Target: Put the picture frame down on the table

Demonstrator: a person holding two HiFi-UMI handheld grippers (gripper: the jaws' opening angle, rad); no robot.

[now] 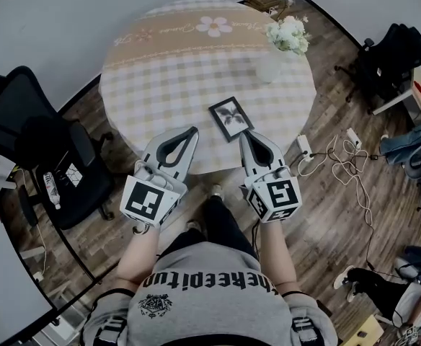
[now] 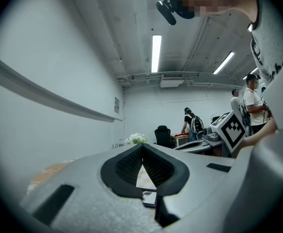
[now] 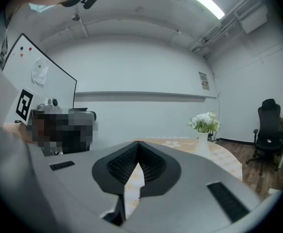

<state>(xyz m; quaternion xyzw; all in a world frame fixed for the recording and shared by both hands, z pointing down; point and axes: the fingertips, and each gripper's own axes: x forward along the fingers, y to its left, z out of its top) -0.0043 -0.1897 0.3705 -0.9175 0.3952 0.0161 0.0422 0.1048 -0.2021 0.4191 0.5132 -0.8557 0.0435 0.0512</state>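
The picture frame (image 1: 231,117), black-edged with a pale print, lies flat on the round table (image 1: 160,85) near its front edge. Neither gripper touches it. My left gripper (image 1: 193,130) is just to the frame's left, over the table's front edge. Its jaws are shut with nothing between them, and in the left gripper view the tips (image 2: 142,147) meet. My right gripper (image 1: 244,134) sits just in front of the frame, a little to its right. It is also shut and empty, tips (image 3: 138,143) together.
A white vase of white flowers (image 1: 286,36) stands on the table's far right. A checked cloth with a flower print covers the table. Black office chairs stand at the left (image 1: 48,153) and far right (image 1: 392,55). A power strip and cables (image 1: 340,157) lie on the wood floor.
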